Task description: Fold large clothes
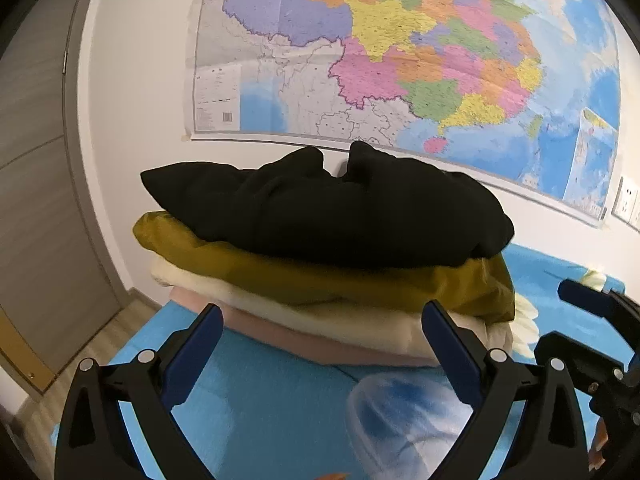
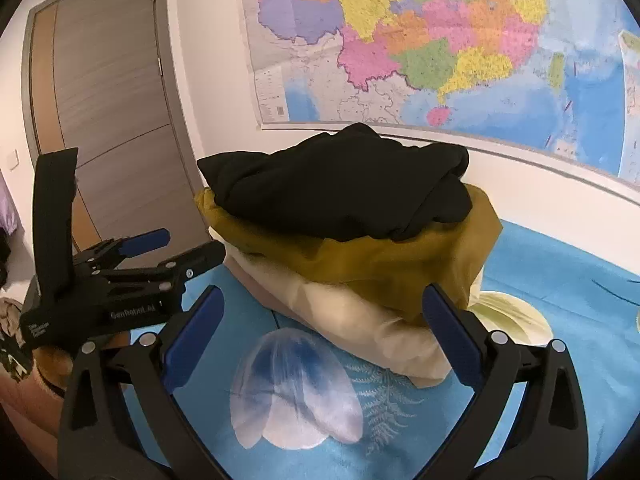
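Folded clothes point(image 1: 328, 248) lie stacked just beyond both wide-open hand-held grippers point(image 1: 322, 334); untouched.

Soft, even indoor light fills both views, with no glare and only faint shadows under the clothes stack point(image 1: 320, 248). Fisheye distortion bows the map point(image 1: 400, 60) above the stack and the door point(image 2: 112, 100) left of it. Dark vignetting rims each frame. The map's print is slightly soft.
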`<action>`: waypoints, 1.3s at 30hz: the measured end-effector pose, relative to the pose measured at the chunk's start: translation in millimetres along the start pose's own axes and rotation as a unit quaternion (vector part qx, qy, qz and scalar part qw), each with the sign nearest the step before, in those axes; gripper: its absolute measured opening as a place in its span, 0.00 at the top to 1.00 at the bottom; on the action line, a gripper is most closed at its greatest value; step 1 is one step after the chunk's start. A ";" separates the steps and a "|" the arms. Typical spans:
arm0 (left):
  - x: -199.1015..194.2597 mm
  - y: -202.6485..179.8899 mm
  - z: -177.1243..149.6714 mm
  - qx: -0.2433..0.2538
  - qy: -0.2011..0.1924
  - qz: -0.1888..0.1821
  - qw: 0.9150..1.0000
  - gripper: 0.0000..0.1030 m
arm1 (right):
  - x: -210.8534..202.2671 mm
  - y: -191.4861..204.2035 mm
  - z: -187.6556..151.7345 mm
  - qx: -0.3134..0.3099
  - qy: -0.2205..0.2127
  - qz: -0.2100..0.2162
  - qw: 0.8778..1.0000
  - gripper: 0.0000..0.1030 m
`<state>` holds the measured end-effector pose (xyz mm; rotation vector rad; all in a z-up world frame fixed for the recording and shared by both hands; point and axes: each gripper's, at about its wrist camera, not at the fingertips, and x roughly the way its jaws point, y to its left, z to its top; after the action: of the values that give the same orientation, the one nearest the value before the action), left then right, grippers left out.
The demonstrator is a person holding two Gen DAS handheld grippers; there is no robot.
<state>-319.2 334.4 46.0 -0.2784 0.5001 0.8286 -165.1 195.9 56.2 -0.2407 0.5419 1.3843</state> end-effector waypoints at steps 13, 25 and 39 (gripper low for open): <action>-22.4 -14.1 -11.1 0.008 0.001 0.000 1.000 0.07 | -23.7 5.6 -8.7 0.002 -0.011 -0.006 1.000 0.05; -35.6 -21.1 -15.2 0.018 -0.005 -0.007 1.000 0.07 | -33.6 7.8 -12.9 -0.001 -0.018 -0.007 1.000 0.05; -42.2 -24.8 -17.2 0.026 -0.013 -0.004 1.000 0.07 | -36.5 8.1 -15.8 0.002 -0.016 -0.007 1.000 0.05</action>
<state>-329.7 284.4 54.7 -0.2223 0.4951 0.8094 -179.7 158.5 62.0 -0.2179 0.5150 1.3721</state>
